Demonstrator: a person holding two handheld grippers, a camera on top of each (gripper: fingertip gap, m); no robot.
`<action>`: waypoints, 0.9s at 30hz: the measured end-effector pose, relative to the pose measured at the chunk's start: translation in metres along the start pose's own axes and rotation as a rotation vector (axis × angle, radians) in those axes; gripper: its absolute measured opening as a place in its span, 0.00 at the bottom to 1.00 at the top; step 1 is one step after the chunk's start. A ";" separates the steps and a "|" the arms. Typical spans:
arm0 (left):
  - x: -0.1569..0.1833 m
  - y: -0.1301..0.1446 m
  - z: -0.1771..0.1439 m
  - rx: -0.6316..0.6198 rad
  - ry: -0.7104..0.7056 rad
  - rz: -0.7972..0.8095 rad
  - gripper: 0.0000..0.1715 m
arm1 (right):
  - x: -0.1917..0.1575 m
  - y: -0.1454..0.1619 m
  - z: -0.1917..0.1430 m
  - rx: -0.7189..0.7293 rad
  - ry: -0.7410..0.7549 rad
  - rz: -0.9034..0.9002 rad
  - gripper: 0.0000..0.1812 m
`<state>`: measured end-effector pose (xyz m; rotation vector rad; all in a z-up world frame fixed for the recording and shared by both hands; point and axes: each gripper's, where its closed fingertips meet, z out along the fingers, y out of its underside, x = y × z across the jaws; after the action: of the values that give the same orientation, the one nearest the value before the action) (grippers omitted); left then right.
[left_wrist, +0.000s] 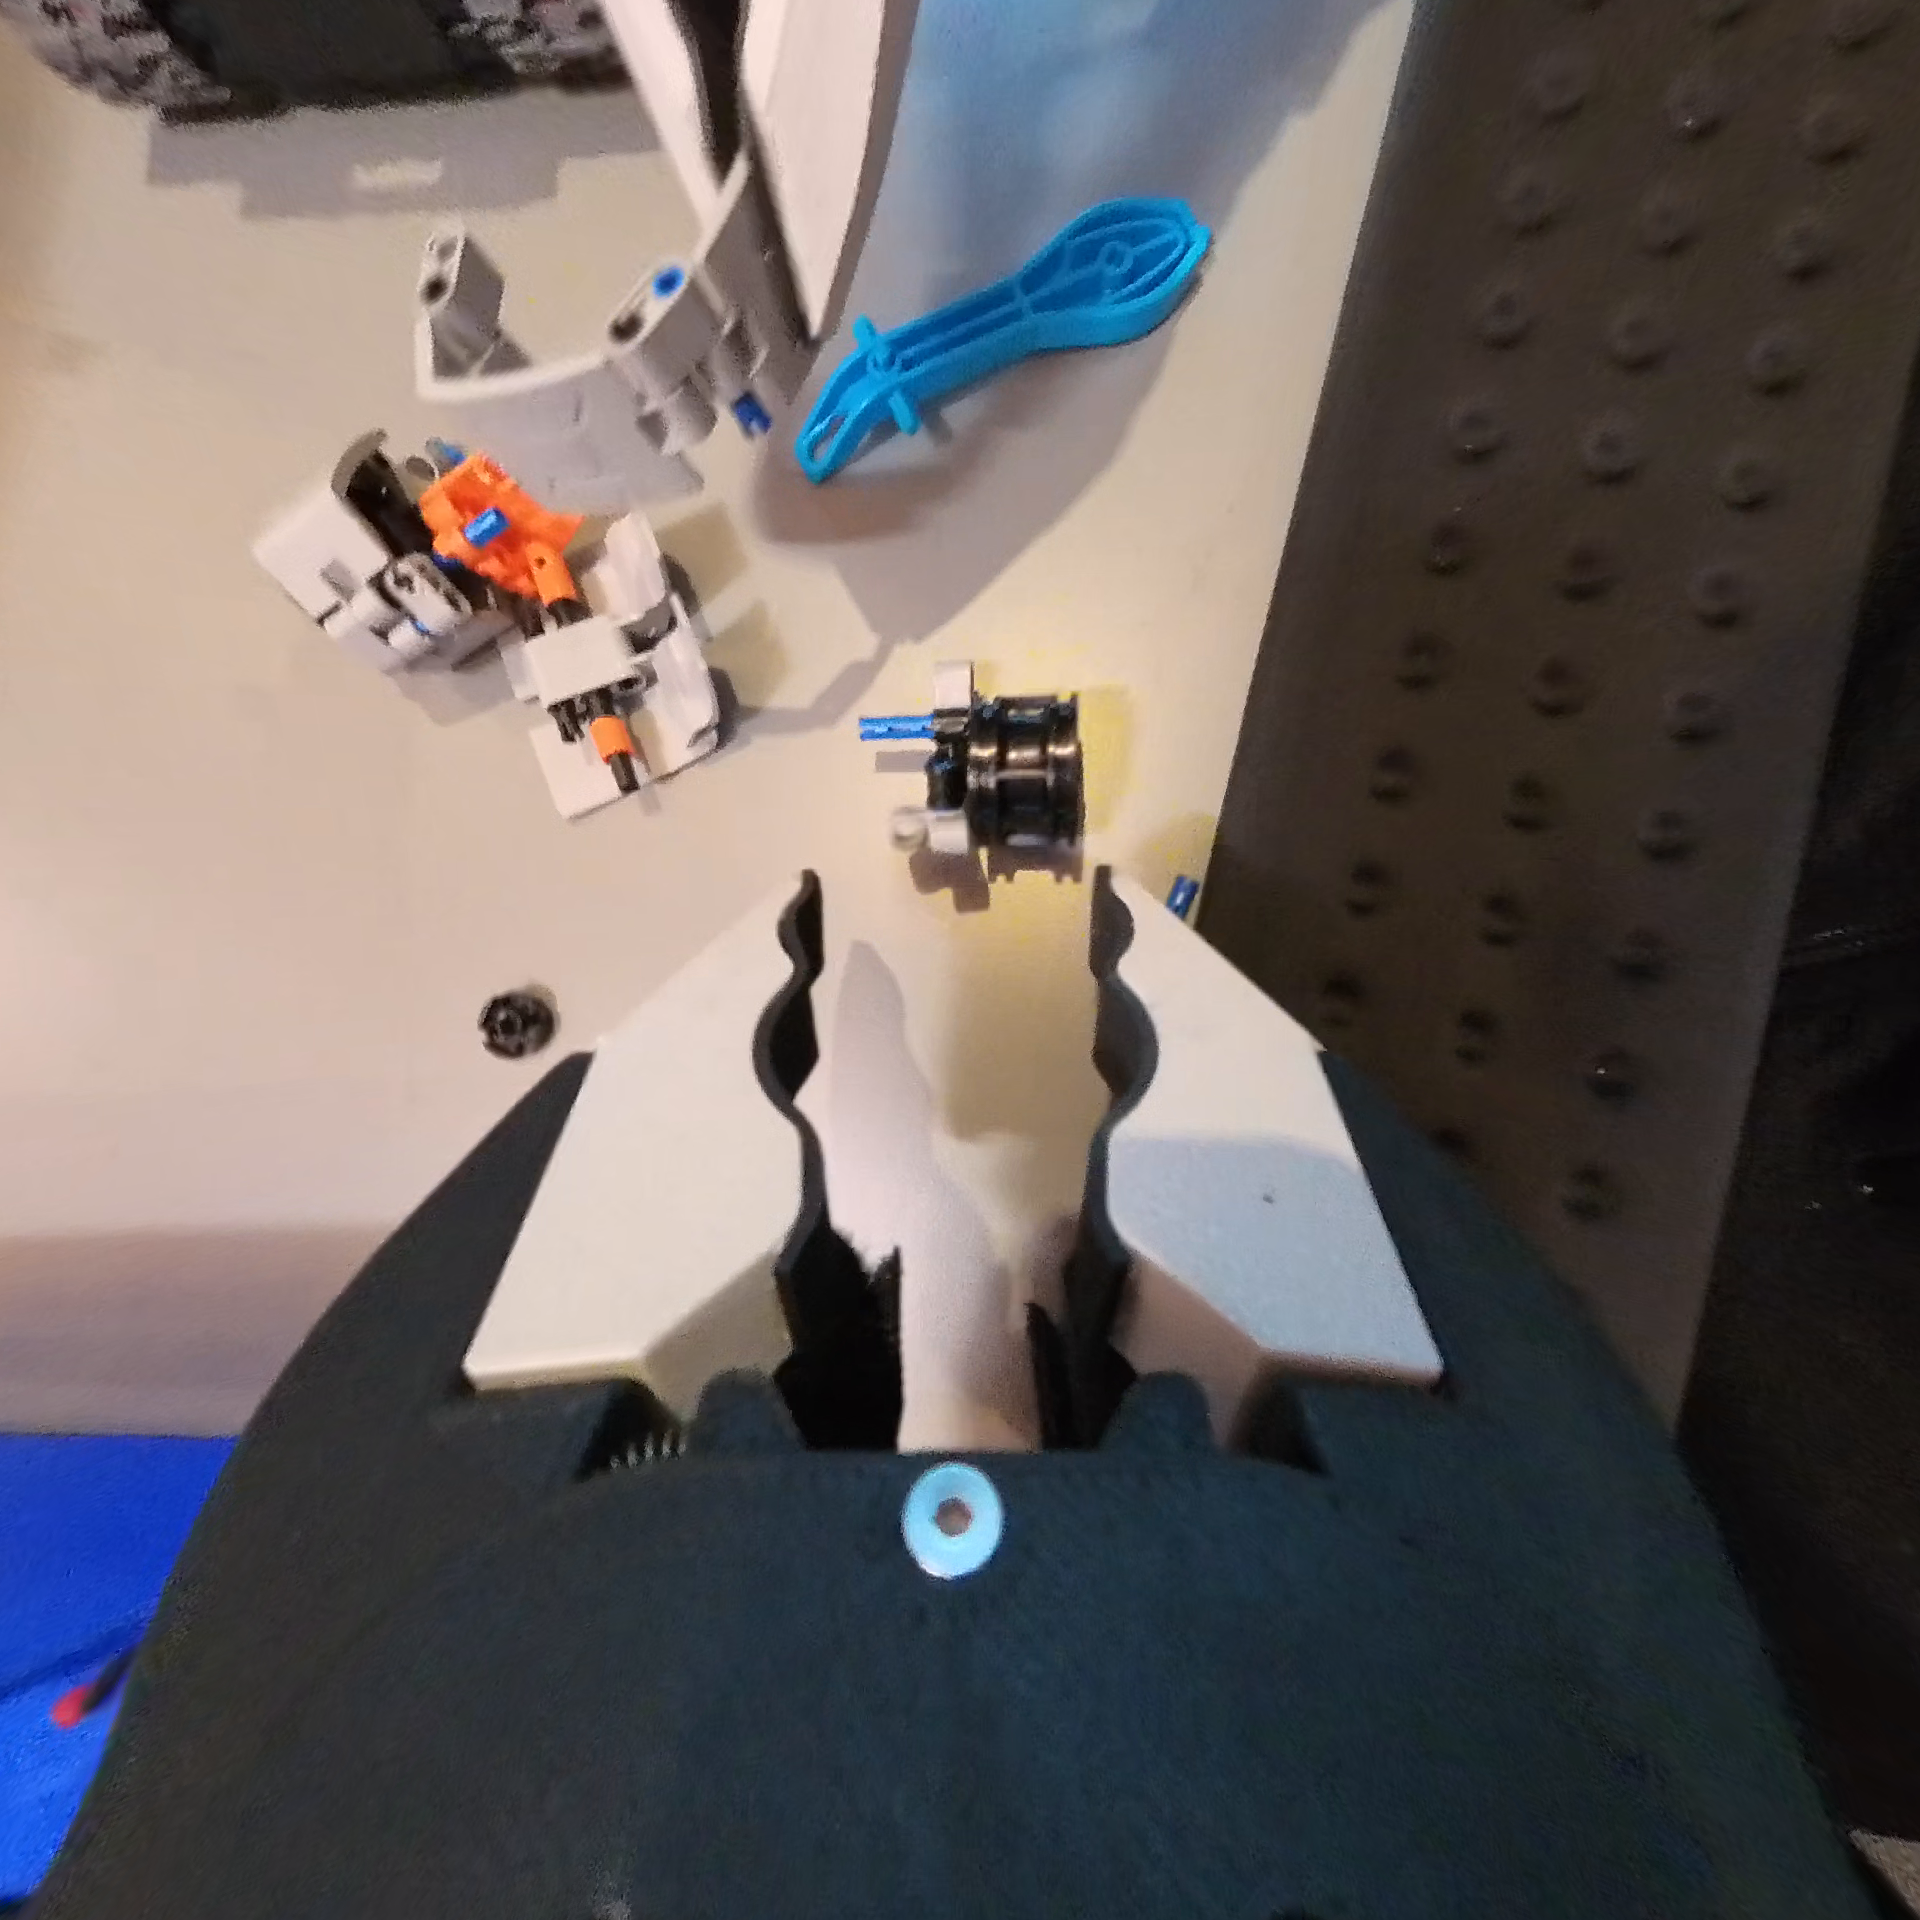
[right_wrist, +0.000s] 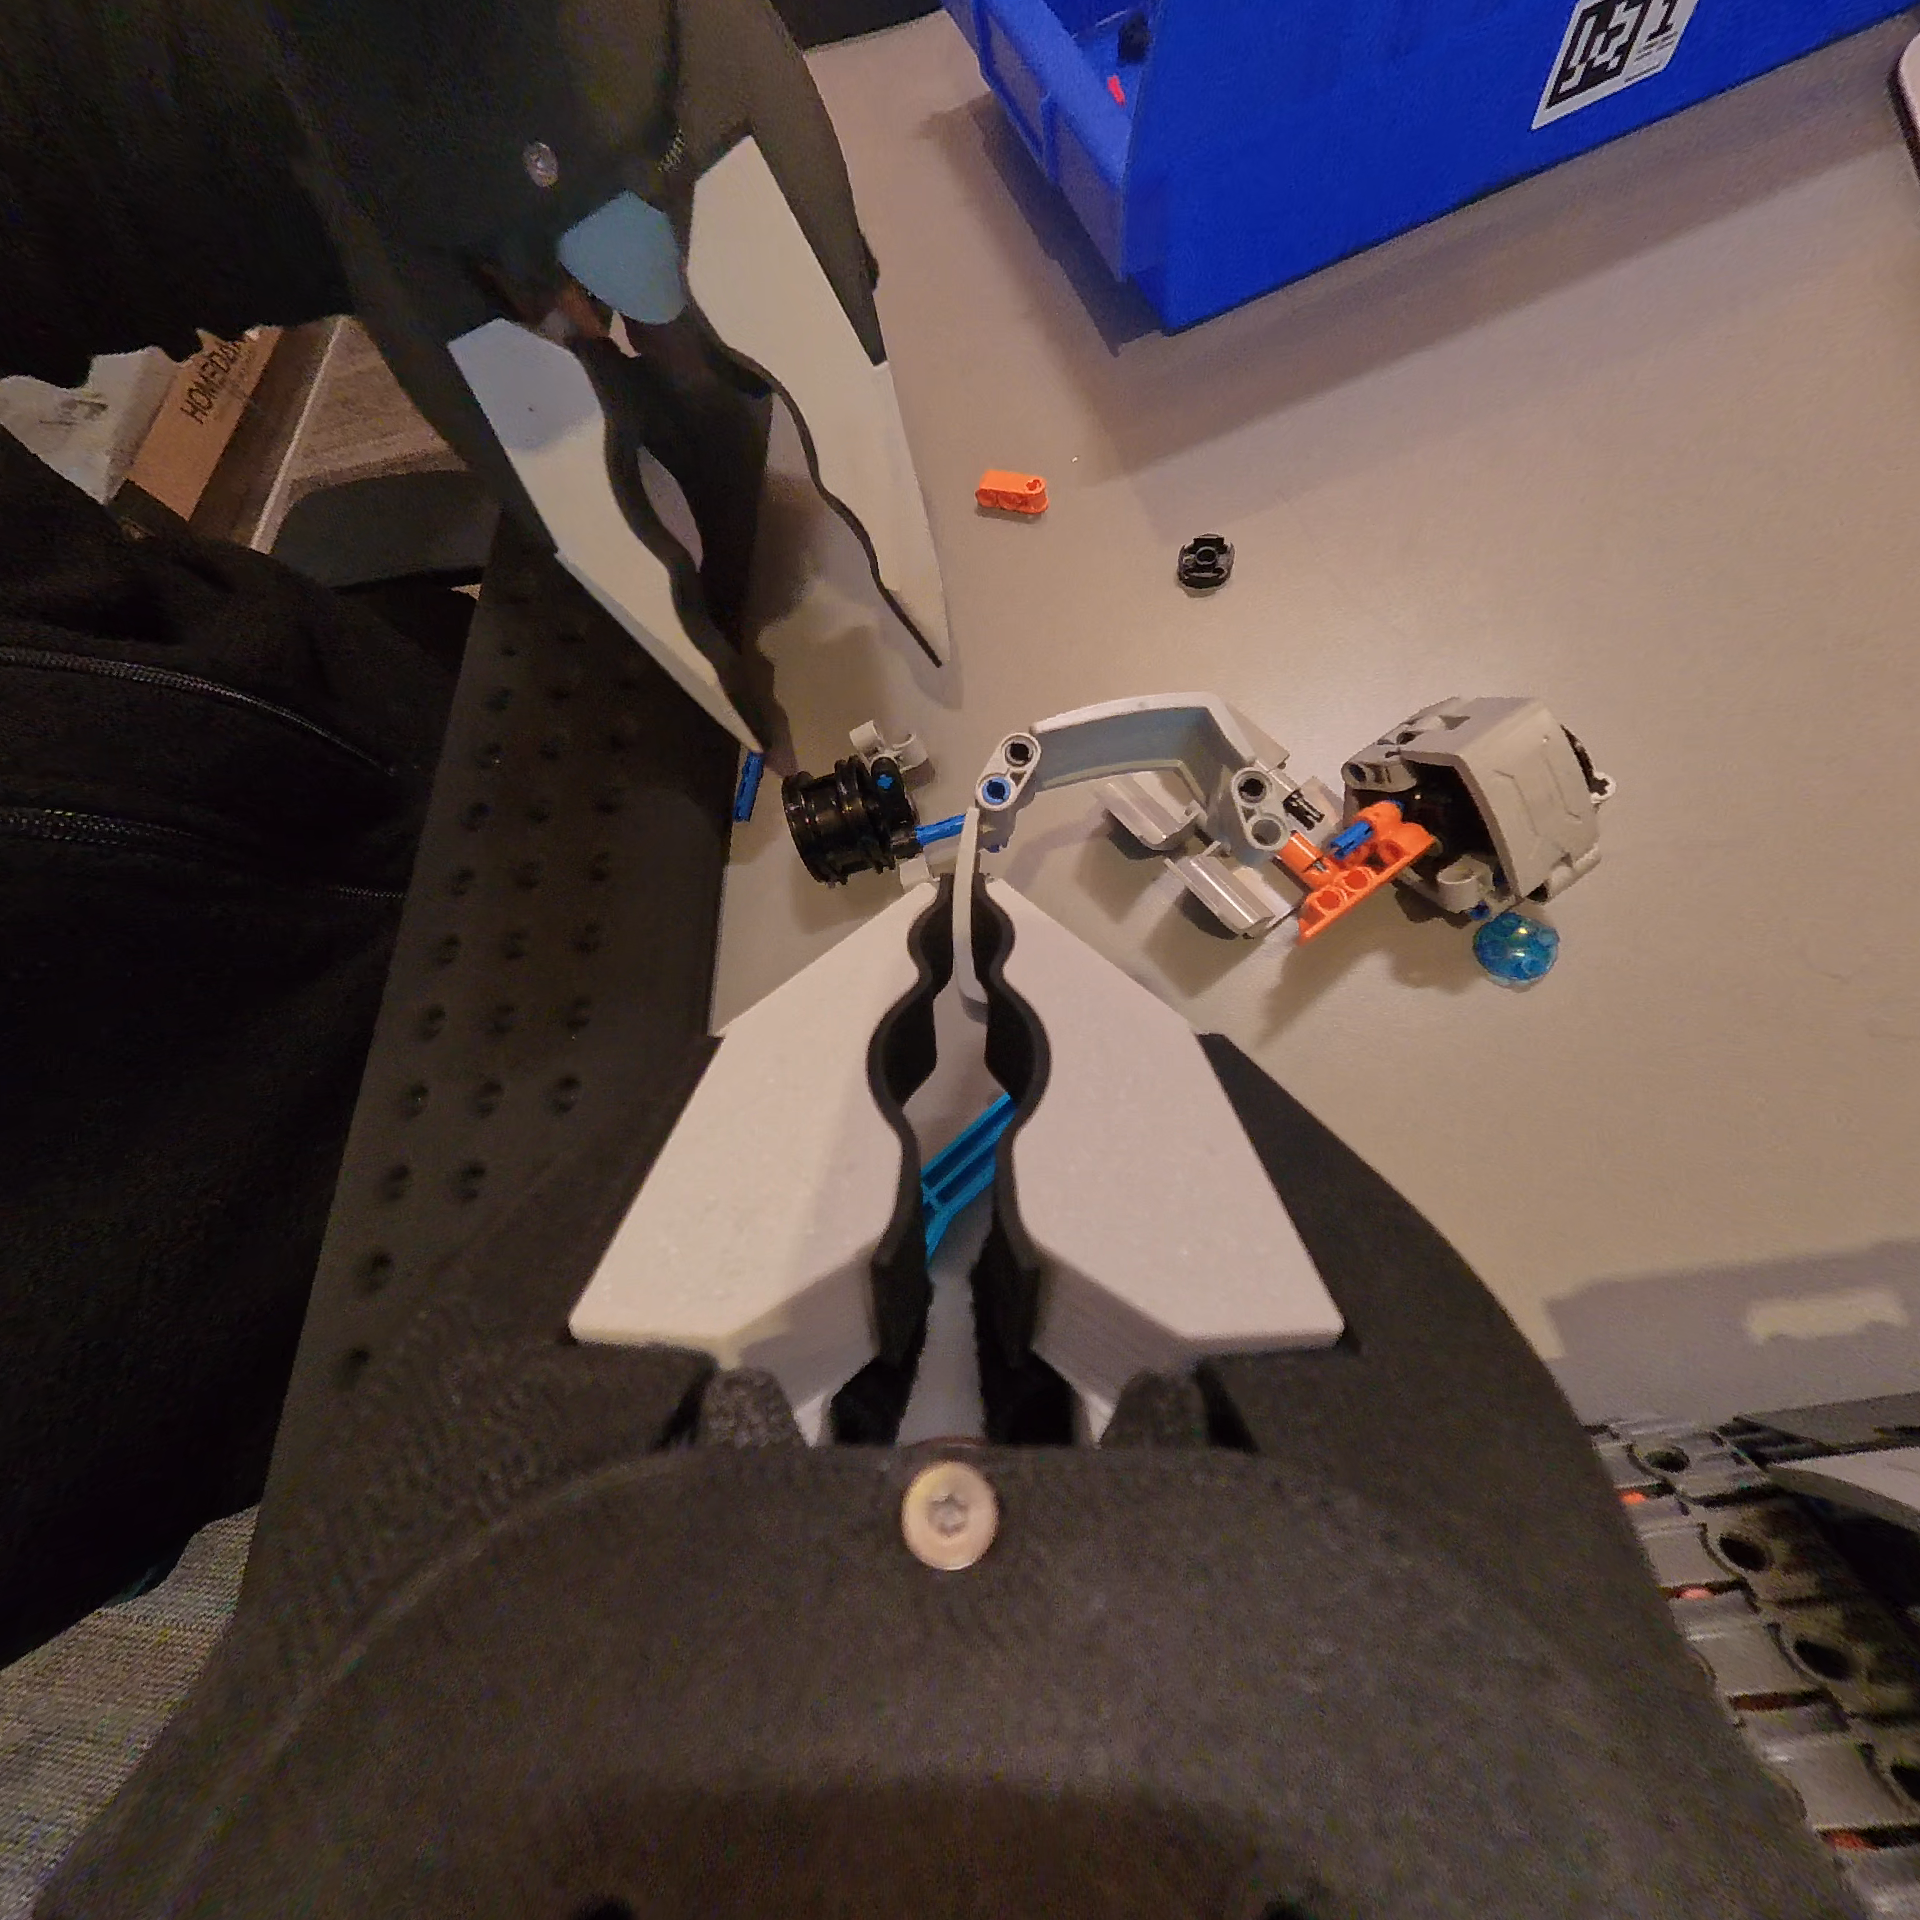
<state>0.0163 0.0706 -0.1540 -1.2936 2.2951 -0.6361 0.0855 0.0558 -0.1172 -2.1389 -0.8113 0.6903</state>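
Observation:
My right gripper (right_wrist: 961, 909) is shut on the thin edge of a grey curved panel (right_wrist: 1132, 732) with blue pins, and the panel's far end rests on the table. It also shows in the left wrist view (left_wrist: 582, 400), with the right gripper (left_wrist: 753, 260) above it. My left gripper (left_wrist: 956, 894) is open and empty, just short of a black wheel assembly (left_wrist: 1018, 784) with a blue axle. In the right wrist view the left gripper (right_wrist: 852, 696) hovers right above that wheel (right_wrist: 847, 816).
A grey and orange block assembly (left_wrist: 499, 613) (right_wrist: 1455, 821) lies beyond the panel. A blue plastic tool (left_wrist: 997, 332), a small black round piece (left_wrist: 517, 1023), an orange piece (right_wrist: 1011, 491) and a blue clear dish (right_wrist: 1515, 945) lie loose. A black perforated board (left_wrist: 1558, 623) borders the table. A blue bin (right_wrist: 1351, 135) stands behind. About 9 centimetres separates my left fingertips from my right. To reach the orange piece (right_wrist: 1011, 491) in a straight line is about 9 centimetres for my left fingers, about 15 centimetres for my right.

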 end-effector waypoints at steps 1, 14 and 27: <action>0.001 -0.003 0.001 -0.011 -0.001 0.030 0.30 | 0.000 0.000 0.000 -0.001 0.001 -0.002 0.00; 0.003 0.000 0.024 -0.142 0.087 0.361 0.21 | -0.002 0.002 -0.003 -0.007 0.015 -0.026 0.00; 0.003 -0.016 0.022 0.074 0.150 -0.121 0.09 | -0.006 0.003 -0.002 -0.009 0.004 -0.040 0.00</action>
<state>0.0385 0.0569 -0.1626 -1.4013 2.2994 -0.8783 0.0834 0.0491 -0.1166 -2.1256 -0.8543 0.6622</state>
